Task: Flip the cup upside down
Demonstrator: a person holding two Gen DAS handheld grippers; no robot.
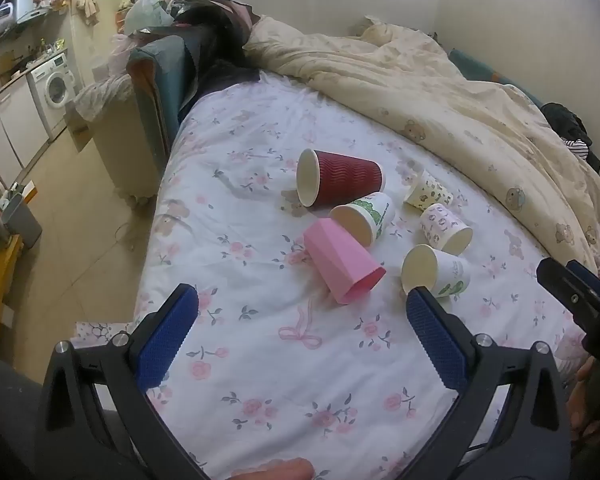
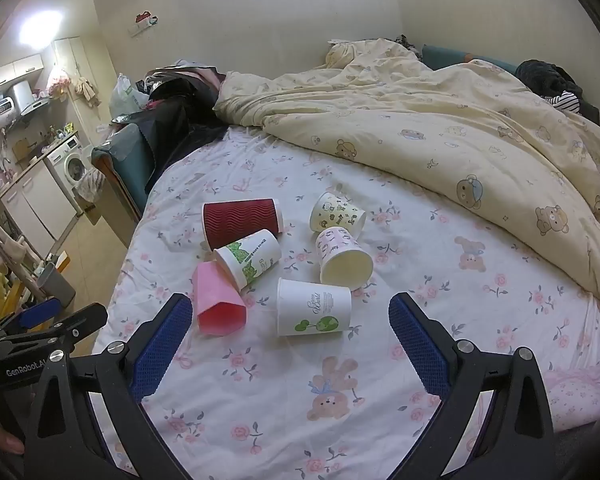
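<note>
We see six cups lying on their sides on the bed sheet (image 2: 420, 248), pink cup (image 1: 342, 266) in front, our left tongs (image 1: 302, 308) spread wide, our right tongs (image 2: 290, 316) spread wide too, both holding nothing

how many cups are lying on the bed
6, all on their sides on the floral sheet: dark red ribbed cup farthest left, green-leaf cup against it, pink cup nearest left, globe-print cup nearest centre, pink-print cup behind it, yellow-print cup farthest right. None appears hidden.
</note>
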